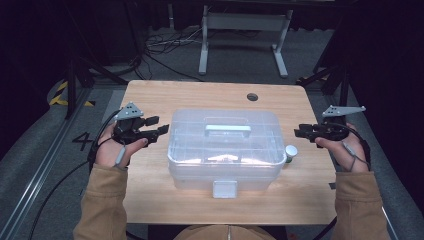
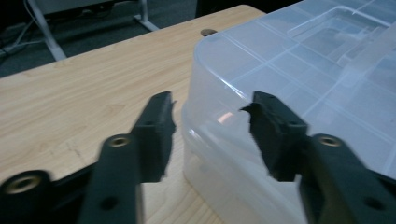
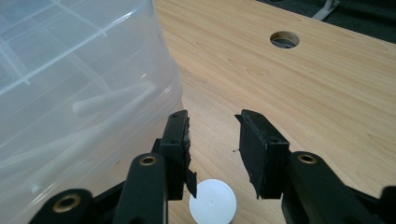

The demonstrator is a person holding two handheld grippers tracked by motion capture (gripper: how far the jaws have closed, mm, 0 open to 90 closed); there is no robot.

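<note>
High view shows the clear plastic box (image 1: 224, 150) in the middle of the wooden table (image 1: 150, 190), lid on. Left gripper (image 1: 157, 125) hovers just beside its left end, jaws apart and empty. Right gripper (image 1: 299, 131) hangs near the right end, jaws also apart, above a small white-capped bottle (image 1: 290, 152) beside the box

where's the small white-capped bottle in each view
High view: the small white-capped bottle stands on the table just off the right end of the clear plastic box.
Left gripper view: not in this picture.
Right gripper view: its round white cap sits at the bottom edge, below the gap of the open jaws.
Shared landmark: the round hole in the tabletop.
</note>
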